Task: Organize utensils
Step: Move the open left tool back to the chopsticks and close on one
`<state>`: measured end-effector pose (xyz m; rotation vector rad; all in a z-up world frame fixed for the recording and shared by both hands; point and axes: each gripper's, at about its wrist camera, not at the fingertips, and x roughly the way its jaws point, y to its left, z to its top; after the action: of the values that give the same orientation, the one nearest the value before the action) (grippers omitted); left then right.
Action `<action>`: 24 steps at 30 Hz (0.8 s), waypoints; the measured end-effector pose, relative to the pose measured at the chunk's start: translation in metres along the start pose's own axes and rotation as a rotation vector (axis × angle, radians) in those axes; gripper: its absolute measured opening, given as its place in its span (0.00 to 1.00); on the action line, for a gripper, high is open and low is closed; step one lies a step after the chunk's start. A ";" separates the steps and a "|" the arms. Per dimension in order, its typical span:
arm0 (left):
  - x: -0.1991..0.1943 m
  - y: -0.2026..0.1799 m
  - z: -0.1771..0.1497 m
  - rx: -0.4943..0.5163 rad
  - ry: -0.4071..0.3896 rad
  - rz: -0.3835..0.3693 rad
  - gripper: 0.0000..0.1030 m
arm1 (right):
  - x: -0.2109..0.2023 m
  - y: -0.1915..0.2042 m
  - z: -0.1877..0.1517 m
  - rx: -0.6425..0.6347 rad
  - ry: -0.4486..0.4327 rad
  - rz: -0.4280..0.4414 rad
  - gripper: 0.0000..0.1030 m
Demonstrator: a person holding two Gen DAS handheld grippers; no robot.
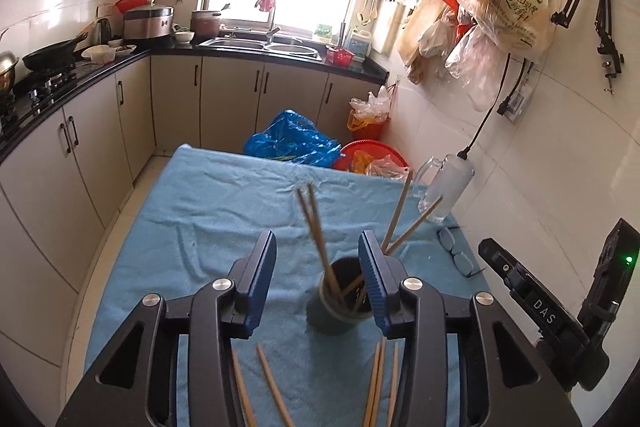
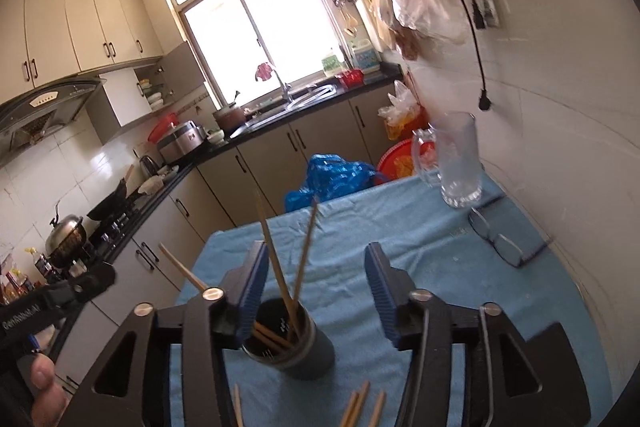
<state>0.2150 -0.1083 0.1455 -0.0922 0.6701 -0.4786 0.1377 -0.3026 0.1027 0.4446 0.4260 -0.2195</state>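
**Left gripper** [image 1: 318,291]: tilted down over the table and seen from just behind. The blue-padded jaws stand apart and grip nothing. The right-hand pad sits in front of the cup's rim in the left wrist view; whether it touches I cannot tell.

**Right gripper** [image 2: 316,297]: also tilted down, jaws spread wide and empty. The left pad overlaps the cup's near rim in the right wrist view. A thumb [image 2: 42,373] of the person's hand shows at the lower left edge of that frame, beside the black handle of the other tool.

**Dark cup** [image 1: 340,301]: upright on the blue cloth [image 1: 200,211], in the lower centre of both frames.

**Chopsticks in the cup** [image 1: 316,227]: wooden sticks stand in it, fanned out. In the left wrist view two lean left and two lean right, toward the glass mug.

**Loose chopsticks** [image 1: 376,383]: several lie flat on the cloth at the bottom of the frame, nearer than the cup. Some are to its left and a tighter bunch to its right.

**Glass mug** [image 2: 458,159]: clear and handled, upright at the cloth's far right corner, by the tiled wall.

**Eyeglasses** [image 2: 500,239]: folded, on the cloth just in front of the mug.

**Blue plastic bag** [image 1: 292,141]: beyond the table's far edge, upper centre.
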 end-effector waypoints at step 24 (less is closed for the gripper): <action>0.037 0.123 -0.173 -0.219 0.340 0.080 0.42 | 0.049 -0.064 -0.144 0.117 0.477 -0.077 0.39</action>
<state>0.1819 -0.0039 -0.0403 -0.1926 1.0555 -0.3445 0.1121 -0.2983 -0.0598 0.5981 0.9018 -0.2133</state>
